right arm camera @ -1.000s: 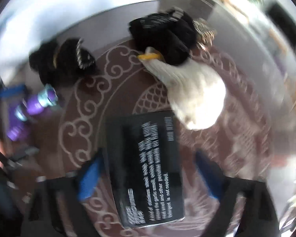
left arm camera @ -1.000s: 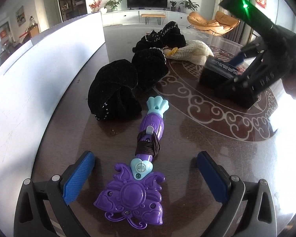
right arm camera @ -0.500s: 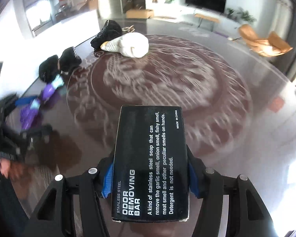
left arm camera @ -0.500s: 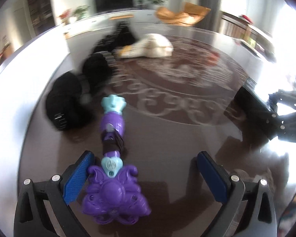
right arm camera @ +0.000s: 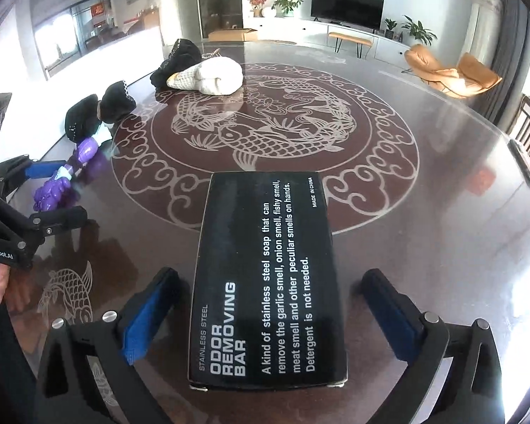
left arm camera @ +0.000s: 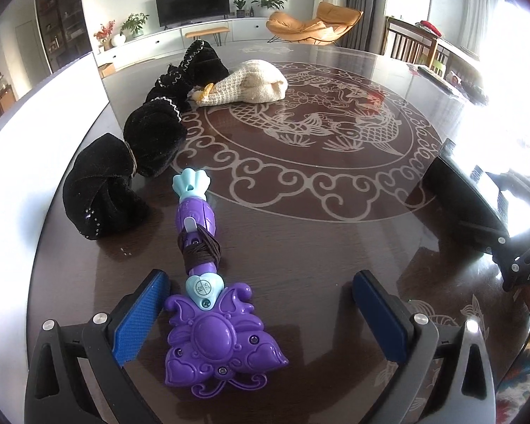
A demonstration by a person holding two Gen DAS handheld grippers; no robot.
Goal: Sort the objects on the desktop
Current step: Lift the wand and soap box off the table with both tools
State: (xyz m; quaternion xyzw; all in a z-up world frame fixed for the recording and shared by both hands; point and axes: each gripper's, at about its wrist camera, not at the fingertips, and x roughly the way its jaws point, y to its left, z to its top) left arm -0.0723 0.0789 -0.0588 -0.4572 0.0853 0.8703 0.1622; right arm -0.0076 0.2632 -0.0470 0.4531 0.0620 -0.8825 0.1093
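1. The right gripper (right arm camera: 265,321) has just spread its jaws; the black box (right arm camera: 268,282) lies bottom centre on the table (right arm camera: 424,247), between the pads, untouched.
2. The left gripper (left arm camera: 261,312) stands wide apart around the purple toy wand (left arm camera: 208,304), whose head nears the left pad (left arm camera: 137,318).

Tabletop count, both views:
- Black fabric bundles: 4. Nearest (left arm camera: 102,198), next (left arm camera: 155,141), third (left arm camera: 169,86), farthest (left arm camera: 205,63). Back pair overlap, so count approx.
- Cream knit item (left arm camera: 251,83): 1.
- Purple wand toy (left arm camera: 208,304): 1, w/ dark band round handle.
- Black box (right arm camera: 268,282): 1.
- Grippers: 2, left (left arm camera: 258,314) and right (right arm camera: 265,318).
- Table (left arm camera: 318,247): 1.
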